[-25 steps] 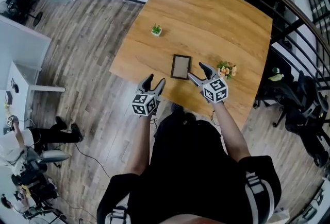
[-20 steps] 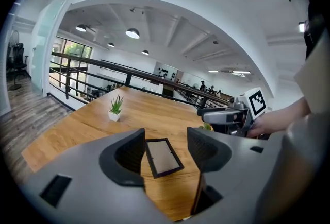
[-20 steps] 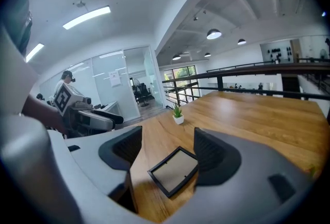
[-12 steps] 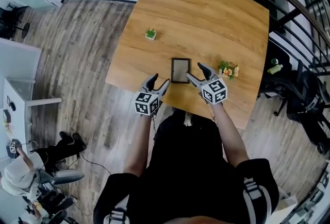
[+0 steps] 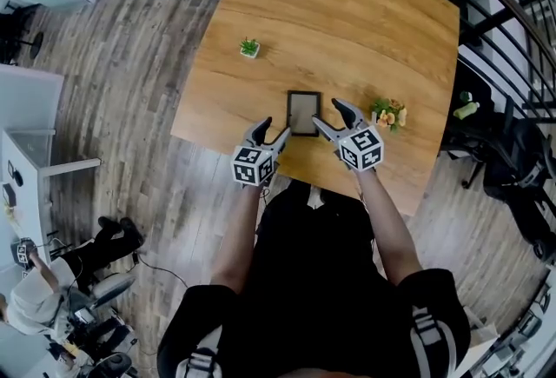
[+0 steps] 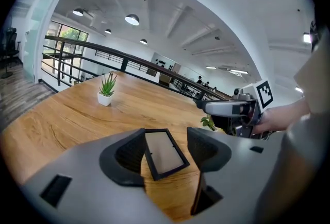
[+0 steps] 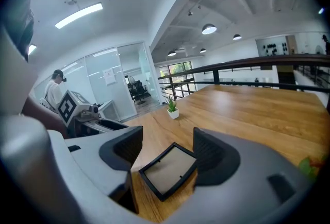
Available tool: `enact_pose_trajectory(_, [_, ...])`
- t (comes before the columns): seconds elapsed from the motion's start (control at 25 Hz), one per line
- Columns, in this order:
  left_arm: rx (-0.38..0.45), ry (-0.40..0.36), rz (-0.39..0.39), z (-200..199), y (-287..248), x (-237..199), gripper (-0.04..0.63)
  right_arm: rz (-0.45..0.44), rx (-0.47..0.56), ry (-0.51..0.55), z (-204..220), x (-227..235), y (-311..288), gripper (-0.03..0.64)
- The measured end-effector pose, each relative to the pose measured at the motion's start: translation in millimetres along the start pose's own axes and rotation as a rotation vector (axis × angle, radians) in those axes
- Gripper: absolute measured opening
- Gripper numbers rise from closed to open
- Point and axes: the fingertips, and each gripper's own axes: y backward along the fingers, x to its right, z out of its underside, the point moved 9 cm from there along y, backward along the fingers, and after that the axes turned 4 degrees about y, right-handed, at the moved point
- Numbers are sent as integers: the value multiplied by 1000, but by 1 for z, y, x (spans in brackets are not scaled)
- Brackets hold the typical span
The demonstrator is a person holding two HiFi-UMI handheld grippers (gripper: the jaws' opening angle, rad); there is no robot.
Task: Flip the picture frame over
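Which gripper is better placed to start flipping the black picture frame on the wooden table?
Probably the right. The right gripper, fingers open, sits alongside the long edge of the black rectangular picture frame, near its middle. The left gripper hovers open off the near corner, a poorer approach.

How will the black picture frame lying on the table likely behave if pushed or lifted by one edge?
The picture frame probably stays stiff: its black border looks straight and rigid. Lying flat on the wooden table, it would likely slide rather than tip or roll when pushed. Its thin, low edge offers little to grip, so it may slip.
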Motion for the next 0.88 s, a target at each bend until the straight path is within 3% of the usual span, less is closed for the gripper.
enact_pose_trajectory(0.88, [-114, 18, -54, 35, -43, -16, 275, 71, -41, -99, 41, 16, 19, 302])
